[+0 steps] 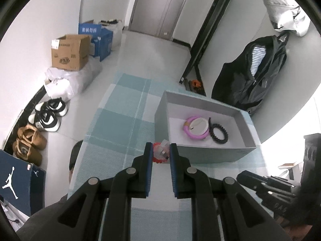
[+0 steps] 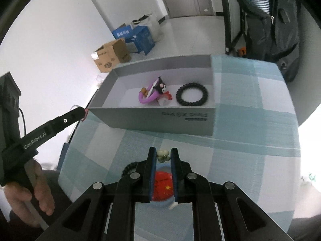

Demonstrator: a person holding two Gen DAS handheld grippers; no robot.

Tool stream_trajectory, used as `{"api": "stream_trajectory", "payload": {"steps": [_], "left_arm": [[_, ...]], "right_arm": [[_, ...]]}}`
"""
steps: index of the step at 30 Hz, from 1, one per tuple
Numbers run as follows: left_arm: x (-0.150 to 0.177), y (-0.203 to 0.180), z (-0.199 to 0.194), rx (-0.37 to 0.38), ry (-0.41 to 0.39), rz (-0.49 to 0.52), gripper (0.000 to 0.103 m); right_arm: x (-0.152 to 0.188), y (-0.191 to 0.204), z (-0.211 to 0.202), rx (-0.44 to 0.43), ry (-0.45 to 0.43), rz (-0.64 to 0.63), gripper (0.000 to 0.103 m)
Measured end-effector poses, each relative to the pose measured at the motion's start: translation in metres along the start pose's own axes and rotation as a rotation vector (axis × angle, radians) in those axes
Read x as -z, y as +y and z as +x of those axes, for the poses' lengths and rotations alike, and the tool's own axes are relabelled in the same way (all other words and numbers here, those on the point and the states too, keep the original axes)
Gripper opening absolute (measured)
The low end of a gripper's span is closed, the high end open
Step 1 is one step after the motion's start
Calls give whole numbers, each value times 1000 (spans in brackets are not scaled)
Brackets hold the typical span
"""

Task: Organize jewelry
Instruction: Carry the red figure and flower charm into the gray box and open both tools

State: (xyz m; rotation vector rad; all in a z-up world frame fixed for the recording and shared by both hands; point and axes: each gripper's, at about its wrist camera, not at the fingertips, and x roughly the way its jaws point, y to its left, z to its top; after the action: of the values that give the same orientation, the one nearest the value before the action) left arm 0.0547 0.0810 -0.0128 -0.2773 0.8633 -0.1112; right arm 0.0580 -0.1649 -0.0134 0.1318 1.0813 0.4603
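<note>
My left gripper [image 1: 161, 147] is shut on a small red-and-clear trinket [image 1: 158, 154], held just above the checked cloth beside the near left corner of the grey box [image 1: 200, 153]. From the right wrist view the left gripper [image 2: 81, 111] hovers at that corner of the box [image 2: 160, 119]. Inside the box lie a pink ring [image 1: 193, 137], a white disc [image 1: 197, 125], a black spiral hair tie [image 2: 191, 94] and a black cartoon charm [image 2: 160, 85]. My right gripper [image 2: 163, 151] is shut on a small pale figure charm [image 2: 163, 156]. A red round piece [image 2: 163, 186] shows between its fingers lower down.
A blue-and-white checked cloth [image 2: 250, 150] covers the table, whose edge falls away on the left. On the floor are shoes [image 1: 48, 116], a cardboard box [image 1: 69, 53] and blue boxes [image 1: 100, 38]. A dark jacket [image 1: 250, 74] hangs at the right. A hand [image 2: 30, 196] grips the left tool.
</note>
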Motion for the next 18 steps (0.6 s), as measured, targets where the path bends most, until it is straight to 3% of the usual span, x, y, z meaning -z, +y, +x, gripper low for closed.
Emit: {"api": "stream_trajectory", "payload": {"steps": [6, 18], "left_arm": [[-1, -13, -13, -12, -39, 41, 11], [-25, -41, 0, 47, -15, 109, 11]], "right_arm": [[-7, -8, -26, -48, -41, 2, 13], [-54, 1, -63, -106, -146, -141, 13]]}}
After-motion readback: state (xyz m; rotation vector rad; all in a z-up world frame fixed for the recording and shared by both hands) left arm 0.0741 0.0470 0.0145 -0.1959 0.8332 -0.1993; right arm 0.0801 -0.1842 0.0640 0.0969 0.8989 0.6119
